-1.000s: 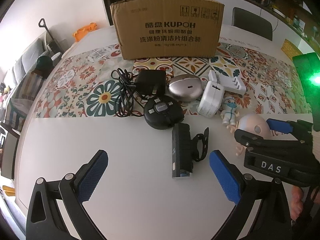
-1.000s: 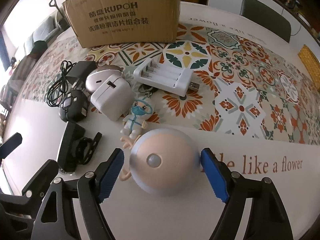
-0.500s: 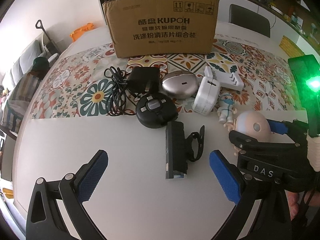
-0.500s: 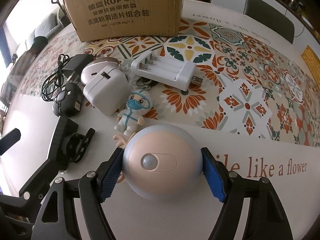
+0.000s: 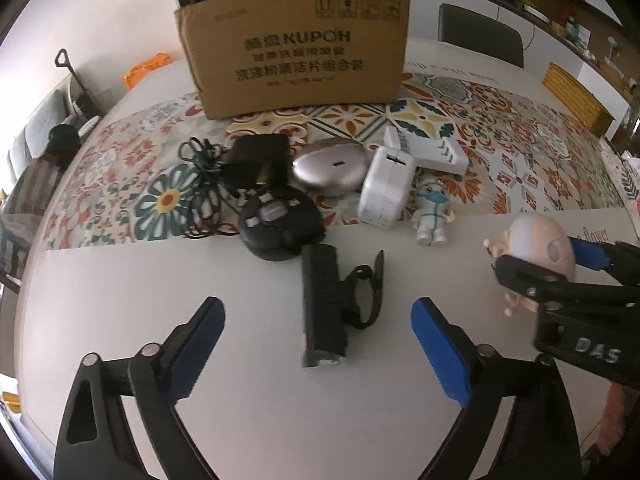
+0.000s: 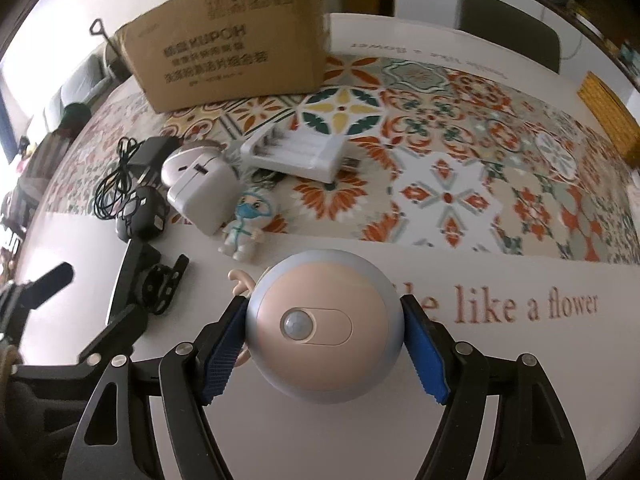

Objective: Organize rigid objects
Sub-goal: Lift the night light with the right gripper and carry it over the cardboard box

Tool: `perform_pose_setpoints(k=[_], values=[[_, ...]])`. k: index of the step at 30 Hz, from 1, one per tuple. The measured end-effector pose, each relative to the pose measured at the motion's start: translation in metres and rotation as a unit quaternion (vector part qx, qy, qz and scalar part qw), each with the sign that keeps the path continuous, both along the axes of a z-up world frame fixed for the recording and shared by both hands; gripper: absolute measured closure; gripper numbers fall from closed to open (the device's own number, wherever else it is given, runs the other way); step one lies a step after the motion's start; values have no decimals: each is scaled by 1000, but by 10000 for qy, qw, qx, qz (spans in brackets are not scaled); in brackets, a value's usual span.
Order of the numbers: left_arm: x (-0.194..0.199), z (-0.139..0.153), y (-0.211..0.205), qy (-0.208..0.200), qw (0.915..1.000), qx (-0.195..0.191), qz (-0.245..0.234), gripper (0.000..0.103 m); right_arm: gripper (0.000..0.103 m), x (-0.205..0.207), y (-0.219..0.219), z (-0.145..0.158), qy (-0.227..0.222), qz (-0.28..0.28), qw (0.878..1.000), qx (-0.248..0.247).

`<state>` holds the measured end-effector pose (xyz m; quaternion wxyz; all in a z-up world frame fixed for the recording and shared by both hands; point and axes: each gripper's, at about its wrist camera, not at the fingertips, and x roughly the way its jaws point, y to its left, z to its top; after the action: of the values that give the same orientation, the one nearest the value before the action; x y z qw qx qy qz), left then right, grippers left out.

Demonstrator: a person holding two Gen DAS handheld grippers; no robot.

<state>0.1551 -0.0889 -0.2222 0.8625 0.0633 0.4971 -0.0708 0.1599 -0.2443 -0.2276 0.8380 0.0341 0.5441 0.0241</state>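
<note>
The round pink night light (image 6: 323,330) sits squeezed between the blue pads of the right tongs (image 6: 324,344), both pads pressing its grey rim, sensor face turned up at the camera. From the left wrist view the same light (image 5: 538,246) shows at the right, clamped in those tongs above the plain white strip at the near edge of the tabletop (image 5: 120,292).

Left tongs (image 5: 318,354) now: jaws apart and just been narrowing, hovering around the black bike light (image 5: 322,304) with its strap mount, which lies between the pads, and neither pad touches it.

Moving outward along the border of the patterned runner: a little masked figurine (image 6: 244,226) lies just beyond the night light, a white plug adapter (image 6: 202,196) right beside it, and a white battery charger (image 6: 296,152) behind that. Over on the left side, a silver oval case (image 5: 330,166) sits tucked behind the adapter, a round black device (image 5: 280,222) with buttons lies close to the bike light's far end, and a black power brick (image 5: 258,158) with its tangled cord (image 5: 202,168) lies further left.

At the far side of the tabletop stands a brown cardboard box (image 5: 294,46), printed KUPOH, upright on the runner. A dark chair (image 6: 508,32) stands beyond the far edge.
</note>
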Motion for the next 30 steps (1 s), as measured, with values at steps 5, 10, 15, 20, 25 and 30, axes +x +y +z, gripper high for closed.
perform_pose_setpoints(k=[5,10,15,20,25,30], values=[[5,-12,-11,-6,9999,90,-72,22,29,-7,-11,2,-12,-139,9999,-46],[9,-22,-13,-13,9999,132,-36,38,29,-9,-11,-2,-7,-155,9999,-52],[9,-24,-8,-134,9999,-76,19,56,29,-10,-8,-5,14,-109,9999,-12],[6,-24,-6,-245,9996,-132,-82,62,29,-9,-5,-7,26,-57,10000,19],[5,-20,0,-179,9993,-308,-69,64,29,-7,2,-9,47,5,10000,67],[3,-11,5,-222,9988,-430,-125,65,29,-6,7,-5,4,26,10000,83]])
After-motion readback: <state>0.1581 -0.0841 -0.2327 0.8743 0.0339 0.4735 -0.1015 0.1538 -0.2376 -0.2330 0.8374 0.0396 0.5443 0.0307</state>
